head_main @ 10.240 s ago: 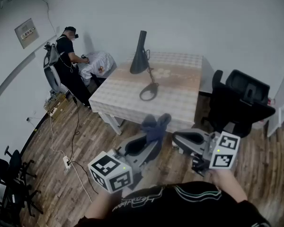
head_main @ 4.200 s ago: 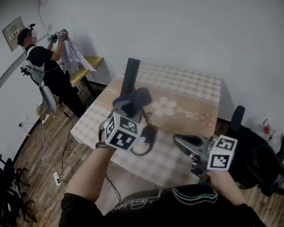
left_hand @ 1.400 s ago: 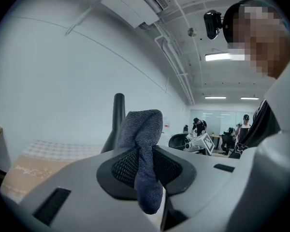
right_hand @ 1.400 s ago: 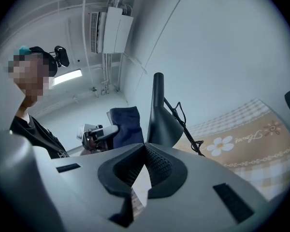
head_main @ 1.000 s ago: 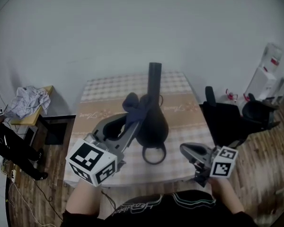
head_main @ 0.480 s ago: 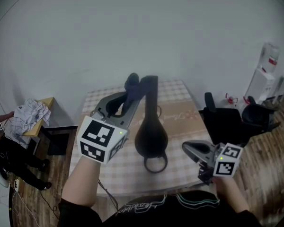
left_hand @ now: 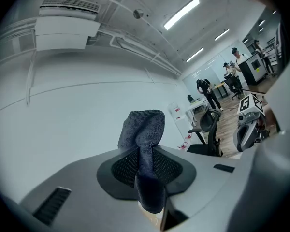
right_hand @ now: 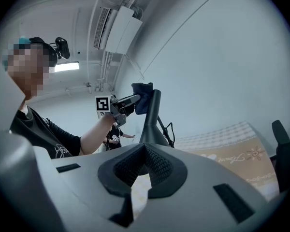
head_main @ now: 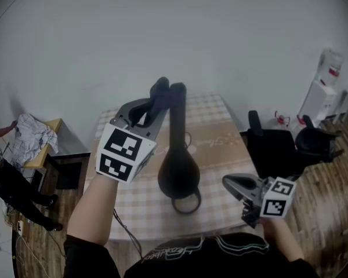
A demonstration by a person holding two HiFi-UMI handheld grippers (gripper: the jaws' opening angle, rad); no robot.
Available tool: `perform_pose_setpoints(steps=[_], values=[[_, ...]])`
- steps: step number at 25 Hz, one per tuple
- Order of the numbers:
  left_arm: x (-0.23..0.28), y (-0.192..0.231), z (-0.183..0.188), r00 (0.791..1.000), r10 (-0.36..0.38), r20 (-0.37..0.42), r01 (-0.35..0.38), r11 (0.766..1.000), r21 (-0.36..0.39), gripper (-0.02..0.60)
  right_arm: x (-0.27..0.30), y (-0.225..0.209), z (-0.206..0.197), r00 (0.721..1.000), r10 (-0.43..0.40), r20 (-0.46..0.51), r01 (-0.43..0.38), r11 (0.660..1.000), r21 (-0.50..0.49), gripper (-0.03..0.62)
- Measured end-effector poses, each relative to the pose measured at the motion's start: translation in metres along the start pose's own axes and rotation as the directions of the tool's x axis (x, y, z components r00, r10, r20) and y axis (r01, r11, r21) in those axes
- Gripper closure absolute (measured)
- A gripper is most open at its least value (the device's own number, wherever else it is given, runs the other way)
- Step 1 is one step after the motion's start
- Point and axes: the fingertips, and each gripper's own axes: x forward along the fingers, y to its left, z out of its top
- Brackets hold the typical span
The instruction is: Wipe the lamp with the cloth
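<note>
A black lamp (head_main: 177,167) stands on the checked table (head_main: 226,155), with a slim neck, a wide bell and a ring base (head_main: 186,203). My left gripper (head_main: 158,97) is raised to the top of the neck and is shut on a dark blue cloth (head_main: 160,88), which touches the neck's left side. In the left gripper view the cloth (left_hand: 145,129) sticks up between the closed pads of the left gripper (left_hand: 146,164). My right gripper (head_main: 235,184) hovers low at the table's near right corner, shut and holding nothing. The right gripper view shows the lamp (right_hand: 152,122) and cloth (right_hand: 144,92) beyond the right gripper (right_hand: 144,153).
A black office chair (head_main: 271,149) stands right of the table. At the left edge are a person (head_main: 3,175) and a bench with heaped clothes (head_main: 32,133). A white water dispenser (head_main: 323,88) stands at the far right wall.
Over the last second my left gripper has carried the cloth up the lamp from the bell to the top of the neck. The right gripper has stayed put.
</note>
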Motion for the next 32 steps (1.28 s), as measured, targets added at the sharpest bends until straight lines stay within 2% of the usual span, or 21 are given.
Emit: perform_pose_setpoints(steps=[10, 19, 32], values=[[0.018, -0.024, -0.021, 0.996, -0.074, -0.055, 0.074, 0.997, 0.001, 0.511, -0.006, -0.018, -0.003, 1.0, 0.0, 0.002, 0.0, 1.0, 0.029, 0.583], [0.018, -0.03, -0.029, 0.994, -0.086, -0.062, 0.084, 0.996, -0.023, 0.511, 0.0, -0.029, -0.013, 1.0, 0.01, -0.015, -0.009, 0.998, 0.065, 0.583], [0.003, -0.059, -0.044, 0.986, -0.128, -0.102, 0.128, 0.992, -0.007, 0.51, 0.001, -0.027, -0.018, 0.999, 0.021, -0.028, -0.019, 0.997, 0.074, 0.583]])
